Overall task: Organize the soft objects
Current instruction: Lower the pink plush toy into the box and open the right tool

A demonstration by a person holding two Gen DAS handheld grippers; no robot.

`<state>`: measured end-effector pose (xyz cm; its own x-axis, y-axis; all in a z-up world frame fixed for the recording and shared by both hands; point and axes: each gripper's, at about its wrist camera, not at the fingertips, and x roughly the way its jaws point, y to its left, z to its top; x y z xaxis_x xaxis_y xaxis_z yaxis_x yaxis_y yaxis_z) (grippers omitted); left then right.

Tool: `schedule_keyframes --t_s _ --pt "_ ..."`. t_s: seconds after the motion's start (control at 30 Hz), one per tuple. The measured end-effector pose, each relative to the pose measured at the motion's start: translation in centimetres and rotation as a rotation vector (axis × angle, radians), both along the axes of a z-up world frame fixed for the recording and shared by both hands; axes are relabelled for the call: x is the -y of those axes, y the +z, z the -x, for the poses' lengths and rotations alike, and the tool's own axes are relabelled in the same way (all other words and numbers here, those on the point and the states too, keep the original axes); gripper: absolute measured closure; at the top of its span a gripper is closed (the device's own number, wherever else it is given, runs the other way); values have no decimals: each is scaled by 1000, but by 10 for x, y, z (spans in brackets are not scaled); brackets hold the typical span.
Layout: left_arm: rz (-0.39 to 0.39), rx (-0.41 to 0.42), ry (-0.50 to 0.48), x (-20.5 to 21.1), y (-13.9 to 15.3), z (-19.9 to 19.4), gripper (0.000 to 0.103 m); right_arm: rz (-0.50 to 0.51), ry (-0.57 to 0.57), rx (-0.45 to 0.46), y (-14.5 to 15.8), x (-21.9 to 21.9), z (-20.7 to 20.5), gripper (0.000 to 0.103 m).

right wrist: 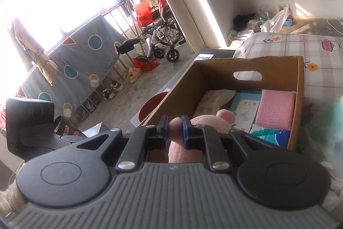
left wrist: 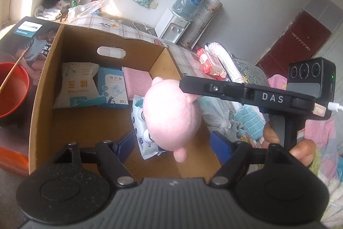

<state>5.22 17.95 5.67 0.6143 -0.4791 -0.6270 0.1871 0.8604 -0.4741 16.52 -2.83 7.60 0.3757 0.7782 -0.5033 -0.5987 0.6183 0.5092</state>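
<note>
A pink plush toy (left wrist: 171,113) hangs over the open cardboard box (left wrist: 49,70). My right gripper (right wrist: 175,128) is shut on one limb of the pink plush toy (right wrist: 205,121); it also shows in the left wrist view (left wrist: 188,85), reaching in from the right. My left gripper (left wrist: 178,143) is open and empty, its blue pads either side of the toy below it. In the box lie a cotton swab bag (left wrist: 77,83), a blue plaster box (left wrist: 112,89), a pink sponge (left wrist: 137,81) and a wipes pack (left wrist: 143,132).
The box (right wrist: 299,100) sits on a checked bed cover (right wrist: 300,44). A red basin (left wrist: 12,91) with a stick and a Philips carton (left wrist: 32,40) are left of it. A red tissue pack (left wrist: 211,63) and bedding lie on the right. A water dispenser (left wrist: 175,27) stands behind.
</note>
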Motion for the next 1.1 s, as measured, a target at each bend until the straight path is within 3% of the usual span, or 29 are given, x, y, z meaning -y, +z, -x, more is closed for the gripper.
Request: schedule_keyframes --t_s 0.17,0.43,0.67,0.93,1.1 --pt "-152 34 -10 24 -6 6 21 19 -20 -50 -6 -10 -6 92" --pt "-212 31 0 37 -13 8 21 8 -6 -56 -4 -21 -4 92" --pt "-183 24 50 29 -16 13 17 0 -14 -75 -2 -24 -6 92" --pt "-170 -45 77 36 -29 3 17 -6 -2 -107 -7 -32 -3 92" --pt "-190 -63 109 25 -33 5 23 1 -10 -107 -3 -22 -2 92"
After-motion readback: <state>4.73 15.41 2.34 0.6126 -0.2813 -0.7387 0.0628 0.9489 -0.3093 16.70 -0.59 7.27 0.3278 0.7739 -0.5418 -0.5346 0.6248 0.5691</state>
